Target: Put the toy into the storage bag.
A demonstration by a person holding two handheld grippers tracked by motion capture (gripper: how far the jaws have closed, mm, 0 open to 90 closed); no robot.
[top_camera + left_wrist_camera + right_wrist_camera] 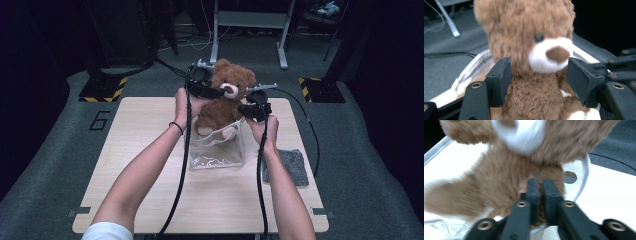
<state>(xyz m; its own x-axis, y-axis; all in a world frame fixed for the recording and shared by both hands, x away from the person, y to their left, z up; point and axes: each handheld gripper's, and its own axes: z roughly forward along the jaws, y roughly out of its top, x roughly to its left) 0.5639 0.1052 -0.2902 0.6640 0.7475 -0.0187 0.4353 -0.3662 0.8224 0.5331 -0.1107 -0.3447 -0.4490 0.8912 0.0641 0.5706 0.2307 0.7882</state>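
A brown teddy bear (226,82) with a white snout stands upright with its lower body in a clear plastic bag (217,152) in the middle of the table. My left gripper (219,93) reaches in from the left at the bear's neck. In the left gripper view the bear (524,37) has its neck between the jaws of that gripper (537,75): the left pad touches fur and the right pad stands a little off. My right gripper (246,109) is at the bag's upper right edge. In the right gripper view its jaws (539,183) are shut against the bear's fur (499,182); whether they pinch anything I cannot tell.
The pale wooden table (150,150) has a grey cloth pad (289,167) near its right edge. The bag's clear rim (474,65) curves behind the bear. Metal frame legs (215,45) stand on the floor beyond the table. Both cables trail back along the forearms.
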